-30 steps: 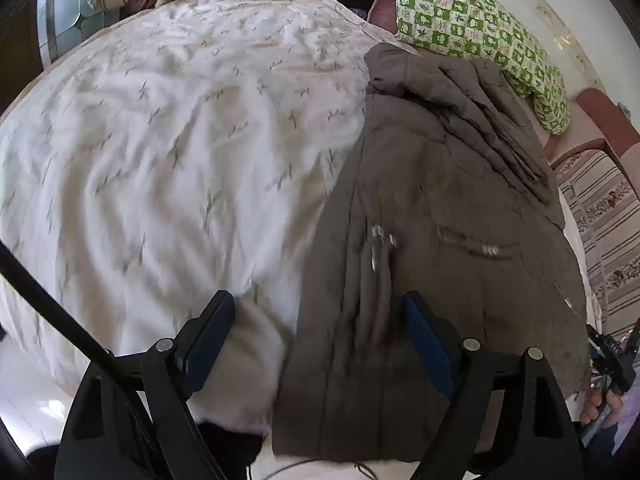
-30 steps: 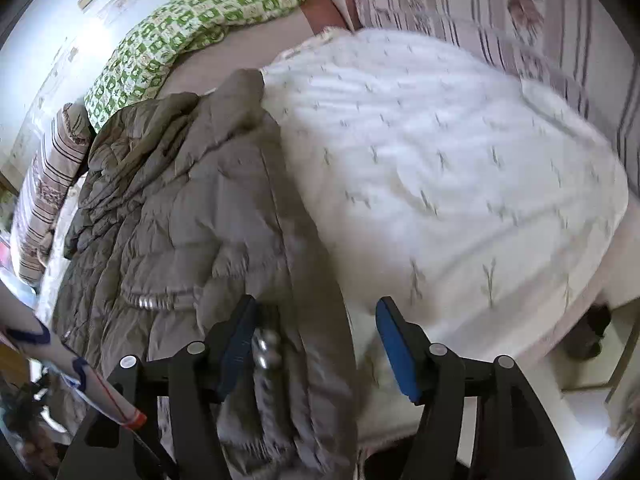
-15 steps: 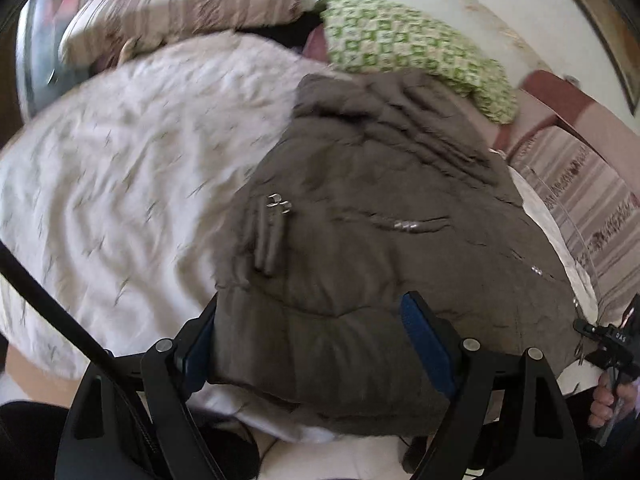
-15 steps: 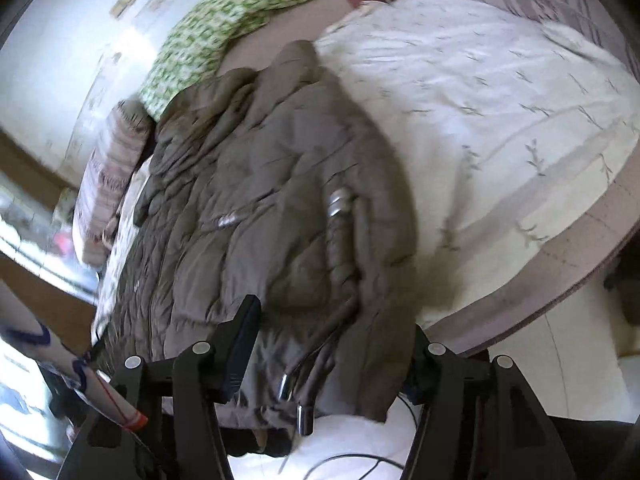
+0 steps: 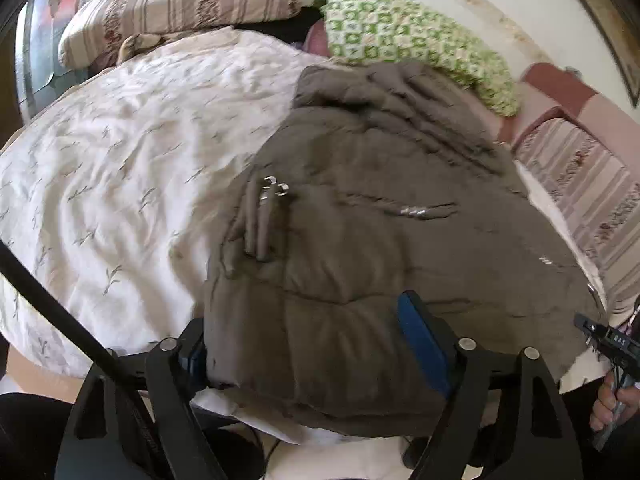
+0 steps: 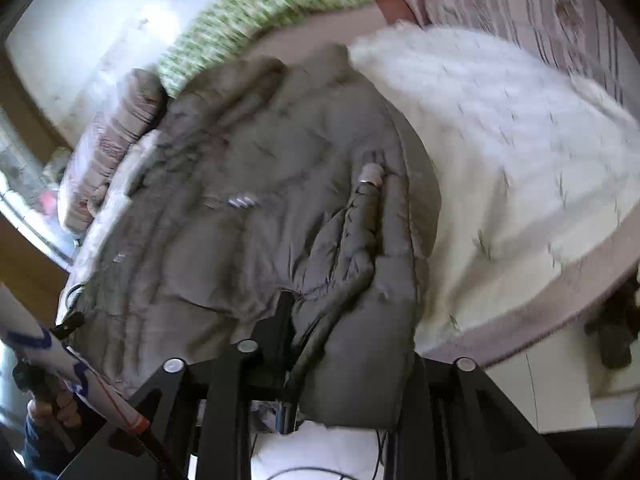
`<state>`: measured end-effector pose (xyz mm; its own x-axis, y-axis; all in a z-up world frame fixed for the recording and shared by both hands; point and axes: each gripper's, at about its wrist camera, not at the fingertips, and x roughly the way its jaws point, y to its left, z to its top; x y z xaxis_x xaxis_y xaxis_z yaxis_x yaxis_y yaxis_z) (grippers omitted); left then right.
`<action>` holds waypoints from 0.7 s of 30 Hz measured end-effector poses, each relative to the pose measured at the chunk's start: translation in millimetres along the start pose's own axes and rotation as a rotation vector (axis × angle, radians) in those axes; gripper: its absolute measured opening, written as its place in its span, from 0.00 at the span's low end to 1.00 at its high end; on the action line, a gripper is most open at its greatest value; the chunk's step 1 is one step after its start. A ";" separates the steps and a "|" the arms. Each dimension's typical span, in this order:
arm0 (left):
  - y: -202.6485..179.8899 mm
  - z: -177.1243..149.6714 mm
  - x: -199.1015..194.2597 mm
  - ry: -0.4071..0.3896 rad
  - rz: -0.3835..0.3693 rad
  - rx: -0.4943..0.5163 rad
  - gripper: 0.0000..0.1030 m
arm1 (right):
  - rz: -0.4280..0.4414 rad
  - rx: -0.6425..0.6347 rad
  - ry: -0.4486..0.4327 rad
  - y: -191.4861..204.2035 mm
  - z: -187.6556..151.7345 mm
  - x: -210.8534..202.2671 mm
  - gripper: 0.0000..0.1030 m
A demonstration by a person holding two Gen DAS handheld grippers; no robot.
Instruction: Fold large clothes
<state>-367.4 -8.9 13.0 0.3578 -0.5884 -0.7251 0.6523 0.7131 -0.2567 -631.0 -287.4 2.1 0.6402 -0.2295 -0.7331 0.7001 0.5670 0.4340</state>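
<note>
Since a second ago both tools slide across the bed toward the jacket's near hem, and the jacket now fills the space between their fingers. The right tool has just been closing: its fingers now stand close together, pinching a bunched fold of the hem and a cord that hangs beside it, though blur softens that view. The left tool has also closed a little; its fingers are still wide apart, the hem bulging between them. The left finger sits against the jacket's edge, the blue pad of the other lies on the fabric, yet I cannot tell whether they press in.

The jacket, brown and quilted, lies spread on the right half of the bed in the left view, its collar toward a green checked pillow and its hem at the near edge. A striped pillow lies at the far left. A hand grips a handle at the lower right.
</note>
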 end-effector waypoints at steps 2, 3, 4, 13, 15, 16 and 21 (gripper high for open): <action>5.3 0.0 3.9 0.014 0.000 -0.027 0.78 | 0.034 0.009 -0.023 -1.0 2.6 -3.8 0.31; 6.3 -0.1 4.3 0.015 -0.002 -0.030 0.78 | 0.051 0.004 -0.039 0.5 3.6 -5.7 0.32; 5.0 -1.0 4.7 0.015 -0.005 -0.026 0.78 | 0.067 0.000 -0.051 2.6 4.4 -6.4 0.33; -0.9 -3.8 13.5 0.013 0.045 0.024 0.66 | 0.021 -0.041 -0.011 10.8 6.1 10.5 0.24; -8.2 -5.2 13.8 -0.001 0.080 0.068 0.64 | -0.004 -0.070 -0.006 13.8 4.2 13.6 0.24; -11.7 -6.0 15.0 -0.003 0.096 0.087 0.64 | -0.007 -0.070 -0.001 14.4 4.4 16.5 0.24; -10.6 -6.9 18.9 -0.007 0.106 0.079 0.66 | -0.019 -0.075 -0.006 13.7 1.4 17.5 0.27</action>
<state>-372.2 -24.9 -2.4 0.4323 -0.5138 -0.7411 0.6611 0.7395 -0.1271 -609.8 -284.7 -4.0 0.6286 -0.2454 -0.7380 0.6870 0.6200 0.3790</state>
